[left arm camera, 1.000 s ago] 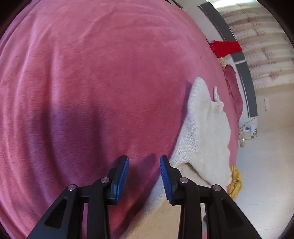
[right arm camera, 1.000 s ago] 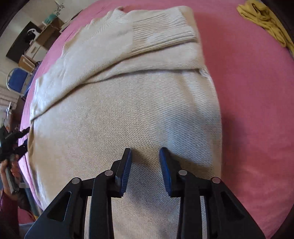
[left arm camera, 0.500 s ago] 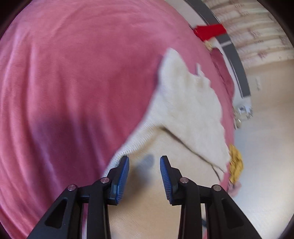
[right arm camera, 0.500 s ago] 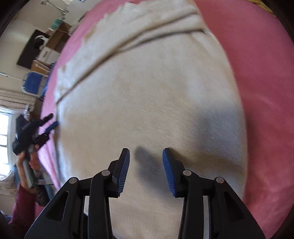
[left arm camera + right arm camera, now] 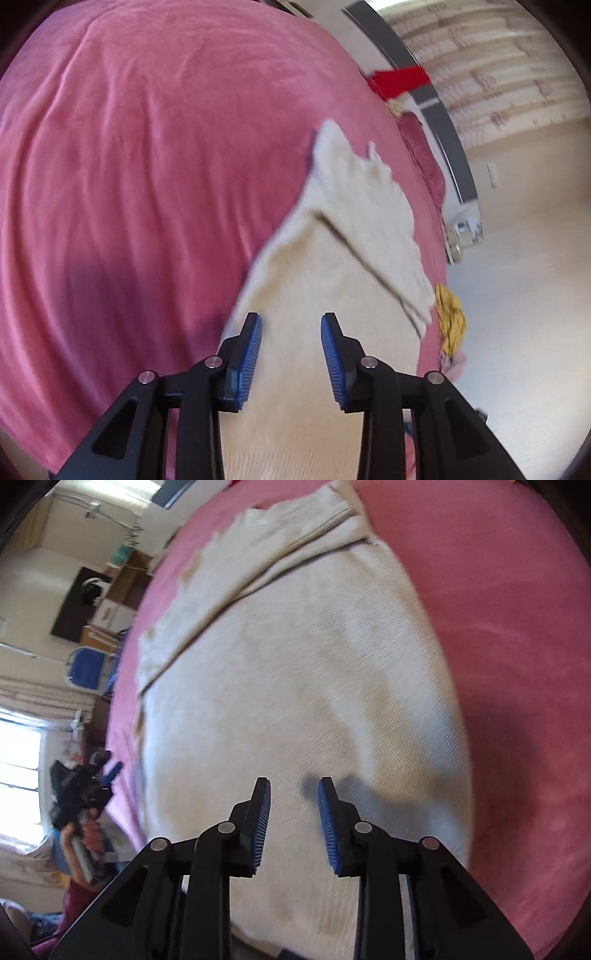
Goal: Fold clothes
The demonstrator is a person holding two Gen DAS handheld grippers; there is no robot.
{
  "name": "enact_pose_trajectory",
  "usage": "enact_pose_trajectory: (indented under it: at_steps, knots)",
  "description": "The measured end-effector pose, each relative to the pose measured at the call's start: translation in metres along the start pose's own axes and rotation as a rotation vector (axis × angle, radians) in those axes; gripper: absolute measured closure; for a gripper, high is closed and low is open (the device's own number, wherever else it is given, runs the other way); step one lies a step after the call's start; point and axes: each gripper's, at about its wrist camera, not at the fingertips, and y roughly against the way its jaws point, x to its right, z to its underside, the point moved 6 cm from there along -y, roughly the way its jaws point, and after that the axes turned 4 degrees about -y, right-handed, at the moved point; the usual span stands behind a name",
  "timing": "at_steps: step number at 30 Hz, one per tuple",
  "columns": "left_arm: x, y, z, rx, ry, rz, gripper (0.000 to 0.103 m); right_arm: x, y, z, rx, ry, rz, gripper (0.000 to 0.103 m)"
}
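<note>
Change since a second ago: both cameras have swung; the left gripper (image 5: 291, 332), which then hung over bare pink blanket beside the garment's edge, now hangs over the sweater itself, and the right view has tilted to take in more of the room on its left.
Writing and labels: none can be read in either view; both are somewhat blurred by motion.
Left gripper: black arms and blue ribbed fingers (image 5: 252, 354) stand apart with nothing between them, above the cream knit just inside its left edge.
Person's hand (image 5: 79, 836): seen at the far left of the right wrist view, wrapped round the left gripper's handle beside the bed, a dark red sleeve (image 5: 75, 899) below it.
Sweater (image 5: 295, 657): a cream knitted garment spread flat on the pink blanket (image 5: 129, 166), with a sleeve folded across the upper body and its ribbed cuff toward the top of the right view.
Right gripper (image 5: 294, 805): over the lower middle of the sweater, blue fingers parted and empty, their shadow on the knit just ahead; whether the tips touch the fabric is hard to tell.
Yellow cloth (image 5: 450, 317): crumpled at the blanket's edge, beyond the sweater's far corner.
Red cloth (image 5: 397, 79): near the grey headboard (image 5: 439, 122).
</note>
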Motion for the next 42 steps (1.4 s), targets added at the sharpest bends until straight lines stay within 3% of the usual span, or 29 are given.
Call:
enact_pose_trajectory:
  at_steps: [2, 6, 7, 9, 13, 17, 20, 21, 22, 23, 26, 34, 39, 42]
  knots:
    - [0.006, -0.010, 0.021, -0.037, -0.019, -0.021, 0.069, 0.000, 0.001, 0.017, -0.037, -0.005, -0.018, 0.072]
    - [-0.001, -0.025, 0.064, -0.111, -0.048, -0.101, 0.070, 0.041, -0.008, 0.041, -0.081, -0.049, 0.091, 0.073]
    - [-0.002, -0.027, 0.071, -0.118, -0.049, -0.115, 0.073, 0.051, -0.011, 0.043, -0.078, -0.066, 0.113, 0.082]
    - [0.003, -0.019, 0.071, -0.088, -0.027, -0.108, 0.073, 0.066, -0.003, 0.043, -0.048, -0.094, 0.142, 0.092]
    - [0.022, -0.003, 0.076, -0.047, -0.058, -0.073, 0.070, 0.061, 0.012, 0.043, -0.001, -0.083, 0.154, 0.088]
    - [0.033, -0.014, 0.094, -0.087, -0.116, -0.096, 0.070, 0.043, 0.020, 0.046, 0.050, -0.055, 0.074, 0.084]
    - [0.033, -0.030, 0.110, -0.146, -0.108, -0.114, 0.070, 0.042, 0.012, 0.048, 0.056, -0.056, 0.068, 0.084]
    - [0.035, -0.031, 0.115, -0.157, -0.114, -0.113, 0.069, 0.047, 0.014, 0.047, 0.070, -0.080, 0.069, 0.087]
    - [0.041, -0.025, 0.120, -0.154, -0.135, -0.101, 0.069, 0.052, 0.016, 0.046, 0.083, -0.103, 0.069, 0.098]
    - [0.044, -0.020, 0.123, -0.151, -0.146, -0.092, 0.069, 0.057, 0.018, 0.046, 0.097, -0.127, 0.070, 0.099]
    - [0.035, -0.011, 0.126, -0.143, -0.112, -0.078, 0.069, 0.071, 0.023, 0.042, 0.135, -0.194, 0.069, 0.094]
    - [0.010, 0.013, 0.134, -0.122, -0.020, -0.042, 0.069, 0.054, -0.012, 0.006, 0.152, -0.246, -0.014, 0.094]
    - [0.003, 0.017, 0.138, -0.123, 0.003, -0.043, 0.069, 0.069, -0.001, 0.008, 0.141, -0.288, -0.113, 0.094]
    - [0.003, 0.019, 0.141, -0.127, -0.002, -0.044, 0.069, 0.073, 0.001, 0.003, 0.162, -0.310, -0.147, 0.084]
